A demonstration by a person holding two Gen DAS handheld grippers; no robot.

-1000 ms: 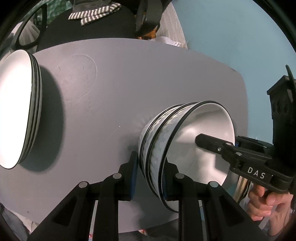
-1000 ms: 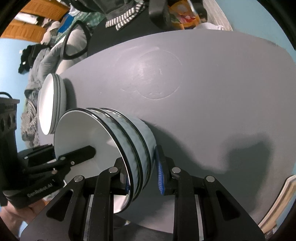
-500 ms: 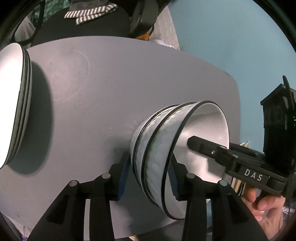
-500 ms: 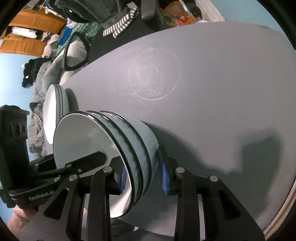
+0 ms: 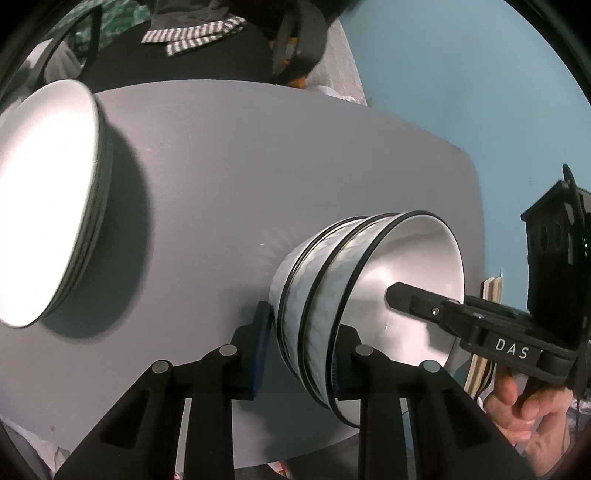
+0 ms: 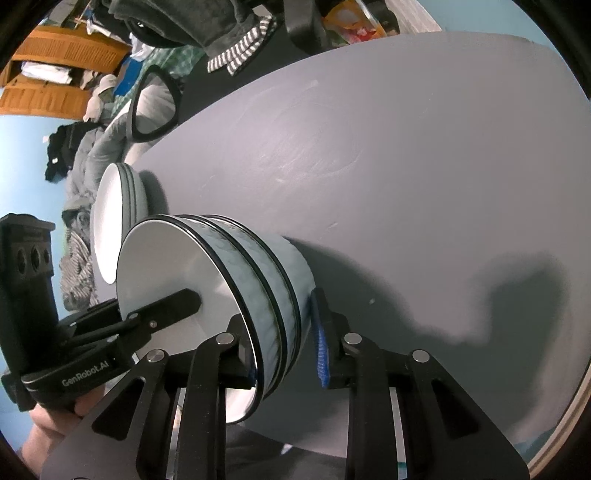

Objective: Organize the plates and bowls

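Note:
A stack of three nested pale blue bowls point(image 5: 317, 295) with black rims and white insides stands on the grey table point(image 5: 258, 166). My left gripper point(image 5: 299, 354) straddles the stack's wall, one finger inside the top bowl, one outside, closed on it. My right gripper point(image 6: 284, 354) grips the opposite side of the same stack point(image 6: 266, 280) the same way. A stack of white plates point(image 5: 48, 199) with dark rims stands to the left; it also shows in the right wrist view point(image 6: 118, 206), beyond the bowls.
A black chair with a striped cloth point(image 5: 192, 33) stands past the table's far edge. Clothes point(image 6: 77, 155) and wooden shelves point(image 6: 55, 62) lie beyond. The table's near edge point(image 5: 295, 454) is just below the bowls.
Both grippers and the bowl stack have shifted slightly across the table toward the plate stack, which now looks nearer and larger in the left wrist view. Both grips are unchanged.

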